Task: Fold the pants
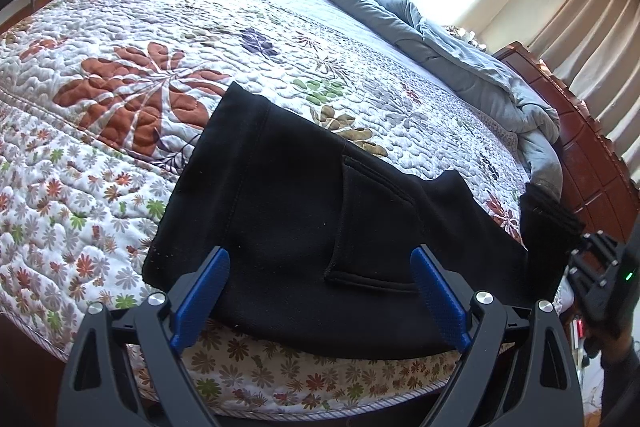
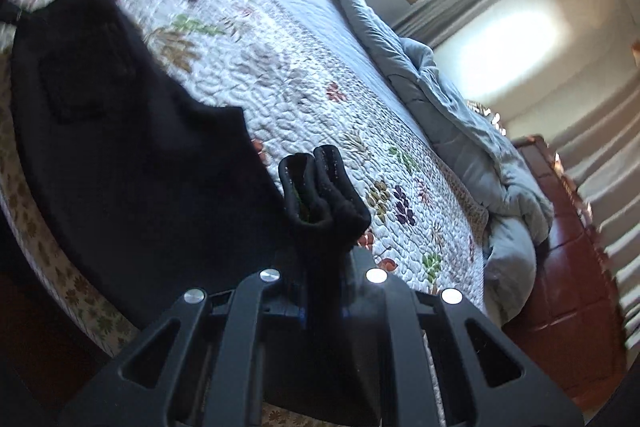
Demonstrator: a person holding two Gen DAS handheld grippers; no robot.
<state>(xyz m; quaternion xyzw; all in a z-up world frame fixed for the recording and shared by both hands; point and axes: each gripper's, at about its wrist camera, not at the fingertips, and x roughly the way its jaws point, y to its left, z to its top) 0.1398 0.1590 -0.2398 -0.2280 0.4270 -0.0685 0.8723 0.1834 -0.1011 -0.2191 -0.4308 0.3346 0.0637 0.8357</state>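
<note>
Black pants (image 1: 288, 211) lie on the floral quilt near the bed's front edge, back pocket (image 1: 372, 227) up. My left gripper (image 1: 320, 267) is open, its blue fingers (image 1: 200, 295) spread over the waist end, holding nothing. My right gripper (image 2: 320, 267) is shut on the bunched leg cuffs (image 2: 320, 183), which stick up between its jaws. In the left wrist view the right gripper (image 1: 600, 267) shows at the far right with the lifted cuffs (image 1: 548, 211). The rest of the pants (image 2: 120, 131) spreads to the left in the right wrist view.
The floral quilt (image 1: 160, 75) covers the bed. A rumpled grey duvet (image 1: 440, 43) lies along the far right side. A red-brown wooden headboard (image 1: 592, 155) stands at the right. Curtains (image 1: 600, 47) and a bright window are behind.
</note>
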